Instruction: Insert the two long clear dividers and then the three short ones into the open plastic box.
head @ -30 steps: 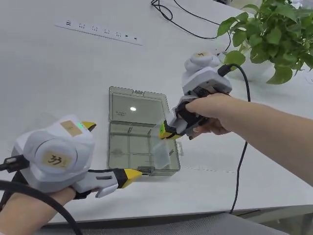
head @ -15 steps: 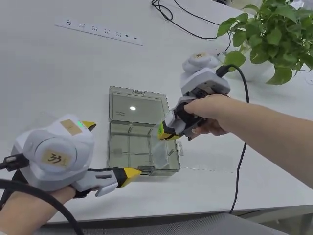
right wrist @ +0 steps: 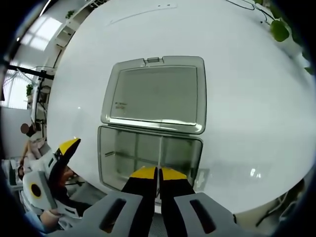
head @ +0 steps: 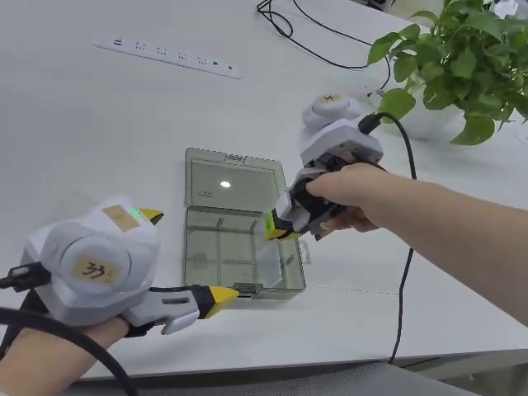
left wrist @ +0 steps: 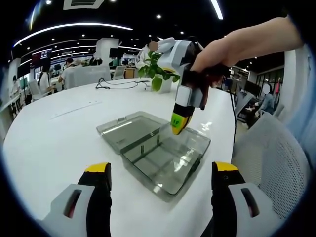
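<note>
Right tool (head: 275, 229) higher, divider (right wrist: 159, 157) over box (head: 216, 286)

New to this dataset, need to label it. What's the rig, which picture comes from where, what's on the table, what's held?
No robot: a person holds a two-jaw claw in each hand and wears a head camera. The head view looks down from that; each round picture comes from a camera riding on one claw. The left claw is open, hovering by the near side of the smoky clear plastic box, whose lid lies open on the white table. Some dividers already stand inside. The right claw, above the box, is shut on a thin clear divider, seen edge-on. Further back lie a white power strip and a green potted plant.
</note>
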### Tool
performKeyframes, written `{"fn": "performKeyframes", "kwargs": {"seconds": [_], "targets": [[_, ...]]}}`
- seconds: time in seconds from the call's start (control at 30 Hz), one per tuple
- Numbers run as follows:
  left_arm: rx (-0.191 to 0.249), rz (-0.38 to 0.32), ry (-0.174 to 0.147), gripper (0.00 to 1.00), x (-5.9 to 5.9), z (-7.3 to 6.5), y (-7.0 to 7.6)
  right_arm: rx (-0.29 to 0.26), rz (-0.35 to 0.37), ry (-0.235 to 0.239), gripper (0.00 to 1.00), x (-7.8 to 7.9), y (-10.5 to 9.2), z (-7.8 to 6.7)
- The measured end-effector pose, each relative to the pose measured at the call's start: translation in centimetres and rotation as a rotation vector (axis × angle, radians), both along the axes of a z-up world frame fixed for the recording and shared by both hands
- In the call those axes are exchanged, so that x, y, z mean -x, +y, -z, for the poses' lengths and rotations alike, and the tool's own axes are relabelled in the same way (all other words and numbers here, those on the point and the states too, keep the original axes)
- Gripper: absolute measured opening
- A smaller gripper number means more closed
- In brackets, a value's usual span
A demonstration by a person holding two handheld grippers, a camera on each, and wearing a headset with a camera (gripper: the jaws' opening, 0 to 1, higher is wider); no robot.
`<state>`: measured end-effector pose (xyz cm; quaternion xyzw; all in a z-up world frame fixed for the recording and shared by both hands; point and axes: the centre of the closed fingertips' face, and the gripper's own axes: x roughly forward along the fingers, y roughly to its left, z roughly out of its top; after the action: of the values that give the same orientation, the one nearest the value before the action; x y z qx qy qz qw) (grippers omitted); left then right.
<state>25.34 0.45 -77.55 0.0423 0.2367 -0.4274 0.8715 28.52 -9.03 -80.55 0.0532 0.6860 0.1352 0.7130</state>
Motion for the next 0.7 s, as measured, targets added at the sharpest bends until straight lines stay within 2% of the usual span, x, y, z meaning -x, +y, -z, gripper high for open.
{"fn": "performKeyframes", "kwargs": {"seconds": [0.3, 0.4, 0.7], "targets": [[-0.004, -0.001, 0.003, 0.84, 0.0, 0.1, 0.1, 0.022, -0.041, -0.004, 0.03, 0.8, 0.7, 0.6], [-0.010, 0.000, 0.005, 0.84, 0.1, 0.3, 0.1, 0.029, -0.053, -0.010, 0.03, 0.6, 0.6, 1.0], [-0.013, -0.001, 0.010, 0.84, 0.1, 0.4, 0.1, 0.032, -0.063, -0.009, 0.03, 0.9, 0.9, 1.0]]}}
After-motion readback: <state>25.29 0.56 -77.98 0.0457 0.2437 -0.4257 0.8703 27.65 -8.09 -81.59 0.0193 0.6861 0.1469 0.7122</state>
